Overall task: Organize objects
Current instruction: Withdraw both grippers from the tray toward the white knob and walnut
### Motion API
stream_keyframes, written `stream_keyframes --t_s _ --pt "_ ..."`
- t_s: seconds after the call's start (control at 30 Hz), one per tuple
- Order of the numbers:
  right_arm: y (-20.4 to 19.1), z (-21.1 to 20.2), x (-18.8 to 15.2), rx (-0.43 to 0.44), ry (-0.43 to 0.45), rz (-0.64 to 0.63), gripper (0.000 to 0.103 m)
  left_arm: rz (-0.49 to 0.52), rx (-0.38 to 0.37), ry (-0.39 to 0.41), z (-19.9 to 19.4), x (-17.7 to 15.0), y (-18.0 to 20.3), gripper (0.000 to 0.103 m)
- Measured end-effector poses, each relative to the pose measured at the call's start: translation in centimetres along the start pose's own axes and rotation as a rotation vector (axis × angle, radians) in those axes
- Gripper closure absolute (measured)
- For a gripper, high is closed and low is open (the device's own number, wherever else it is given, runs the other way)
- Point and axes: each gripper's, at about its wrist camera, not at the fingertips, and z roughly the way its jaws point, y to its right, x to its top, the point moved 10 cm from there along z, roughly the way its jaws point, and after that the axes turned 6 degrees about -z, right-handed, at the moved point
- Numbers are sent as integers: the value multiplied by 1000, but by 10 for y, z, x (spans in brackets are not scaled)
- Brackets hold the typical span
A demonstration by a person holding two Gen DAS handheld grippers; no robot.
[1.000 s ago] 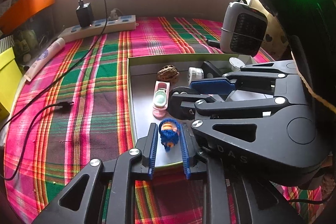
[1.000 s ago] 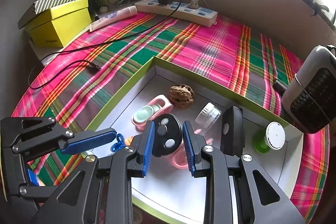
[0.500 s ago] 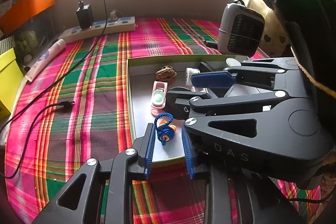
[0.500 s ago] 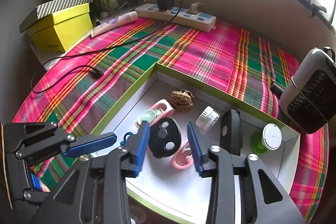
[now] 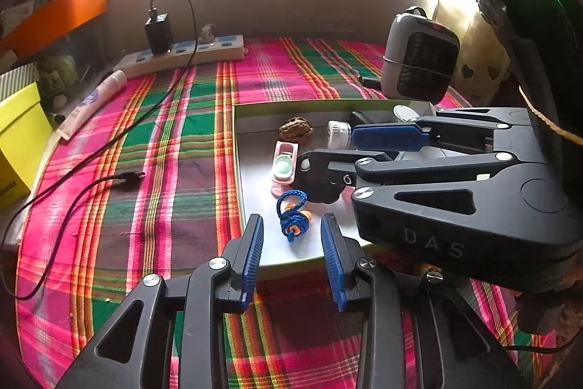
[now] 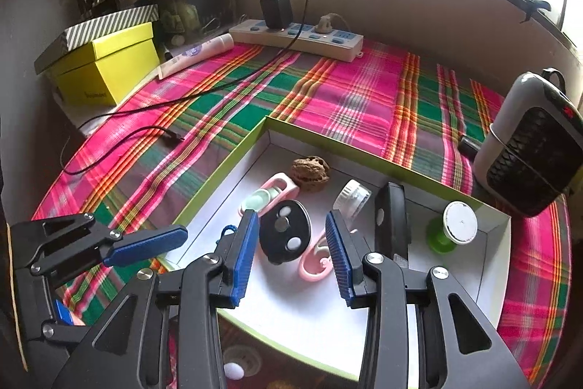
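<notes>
A white tray with a green rim lies on the plaid cloth. My left gripper hangs over its near edge, jaws opening. Orange earplugs on a blue cord lie on the tray floor between its pads, untouched. My right gripper stands open over the tray, and a black oval disc lies loose between its pads beside a pink hook. The right gripper crosses the left wrist view from the right. In the right wrist view, one blue pad of the left gripper shows at the left.
Also in the tray: a walnut, a pink case, a white-capped jar, a black bar, a green spool. Around it stand a heater, power strip, yellow box, tube and black cable.
The left gripper has let go of the corded earplugs, which now lie on the tray floor. The right gripper has released the black disc and widened its jaws.
</notes>
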Motion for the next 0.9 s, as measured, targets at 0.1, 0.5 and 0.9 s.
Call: stream_keyframes --t_s 0.1,0.5,0.9 --pt "1 -5 -2 -9 13 13 63 -3 2 8 -3 1 -3 72" --pt "1 -32 -8 -22 77 58 63 -39 0 42 -20 2 -9 72" --pt "5 -62 -28 -75 134 103 63 -58 -3 68 -38 -7 -11 72"
